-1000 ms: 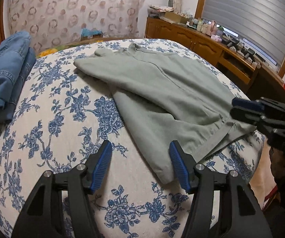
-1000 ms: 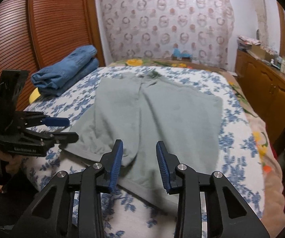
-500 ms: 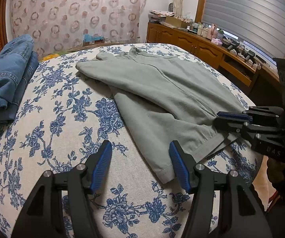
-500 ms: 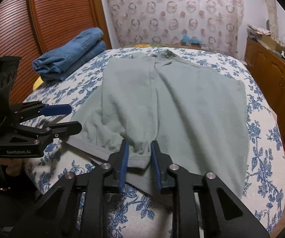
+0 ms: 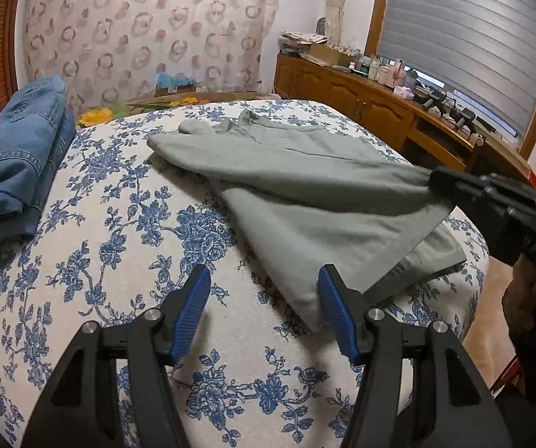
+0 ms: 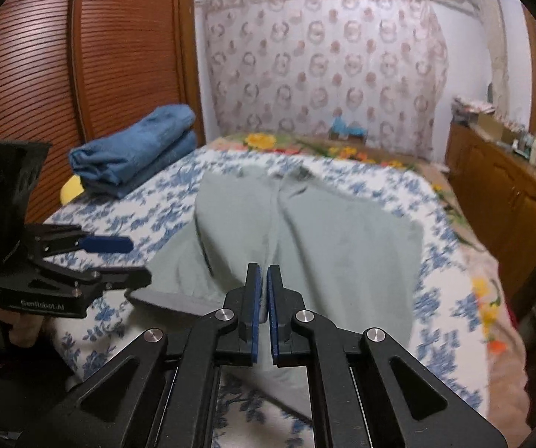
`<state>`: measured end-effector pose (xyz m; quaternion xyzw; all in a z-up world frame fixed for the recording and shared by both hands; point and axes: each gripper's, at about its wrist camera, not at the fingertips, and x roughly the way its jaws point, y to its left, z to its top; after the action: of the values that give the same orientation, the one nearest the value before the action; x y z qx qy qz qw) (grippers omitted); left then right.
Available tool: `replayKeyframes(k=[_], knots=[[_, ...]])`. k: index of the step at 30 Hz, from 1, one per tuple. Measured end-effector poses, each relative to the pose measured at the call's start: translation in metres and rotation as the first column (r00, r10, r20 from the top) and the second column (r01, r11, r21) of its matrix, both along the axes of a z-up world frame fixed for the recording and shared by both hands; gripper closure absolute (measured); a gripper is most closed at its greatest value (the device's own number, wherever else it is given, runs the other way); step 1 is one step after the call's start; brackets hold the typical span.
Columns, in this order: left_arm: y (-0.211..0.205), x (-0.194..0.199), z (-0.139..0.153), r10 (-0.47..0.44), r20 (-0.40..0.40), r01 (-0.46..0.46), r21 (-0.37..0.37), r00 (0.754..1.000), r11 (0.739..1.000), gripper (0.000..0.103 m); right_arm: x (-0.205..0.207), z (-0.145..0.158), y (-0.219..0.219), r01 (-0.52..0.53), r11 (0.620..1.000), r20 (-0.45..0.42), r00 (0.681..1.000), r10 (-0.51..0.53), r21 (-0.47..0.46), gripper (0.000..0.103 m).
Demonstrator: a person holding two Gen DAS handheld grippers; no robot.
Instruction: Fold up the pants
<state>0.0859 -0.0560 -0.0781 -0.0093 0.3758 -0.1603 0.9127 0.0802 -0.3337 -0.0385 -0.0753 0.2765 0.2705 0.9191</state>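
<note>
Grey-green pants (image 5: 305,186) lie spread on a bed with a blue floral cover (image 5: 126,246), waistband at the far end; they also show in the right wrist view (image 6: 335,239). My right gripper (image 6: 264,280) is shut on the hem of one leg and holds it lifted off the bed; it also shows at the right of the left wrist view (image 5: 436,179). My left gripper (image 5: 264,298) is open and empty, low over the bed just left of the near leg hem; it also shows in the right wrist view (image 6: 126,261).
Folded blue jeans (image 5: 17,164) are stacked at the bed's left side. A wooden cabinet (image 5: 380,112) with clutter runs along the right wall under a window. A wooden wardrobe (image 6: 62,56) stands to the left. A patterned curtain hangs behind the bed.
My right gripper closed on the leg hem and lifted it, pulling the fabric up. My left gripper stayed open near the other leg's hem.
</note>
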Motion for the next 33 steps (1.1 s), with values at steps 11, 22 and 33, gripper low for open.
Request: replayKeyframes(k=[11, 22, 33], knots=[[-0.009, 0.000, 0.003, -0.013, 0.002, 0.013, 0.010, 1.000, 1.000, 0.044, -0.011, 0.018, -0.035, 0.082, 0.996, 0.073, 0.994, -0.081, -0.017, 0.102], [-0.027, 0.014, 0.012, -0.049, 0.017, 0.048, 0.054, 0.999, 0.997, 0.044, -0.029, 0.008, -0.057, 0.139, 0.989, 0.071, 0.988, -0.135, -0.045, 0.102], [-0.041, 0.023, -0.006, -0.069, -0.033, 0.071, 0.081, 0.997, 0.994, 0.044, -0.025, -0.034, -0.073, 0.168, 0.983, -0.043, 0.984, -0.171, -0.067, 0.101]])
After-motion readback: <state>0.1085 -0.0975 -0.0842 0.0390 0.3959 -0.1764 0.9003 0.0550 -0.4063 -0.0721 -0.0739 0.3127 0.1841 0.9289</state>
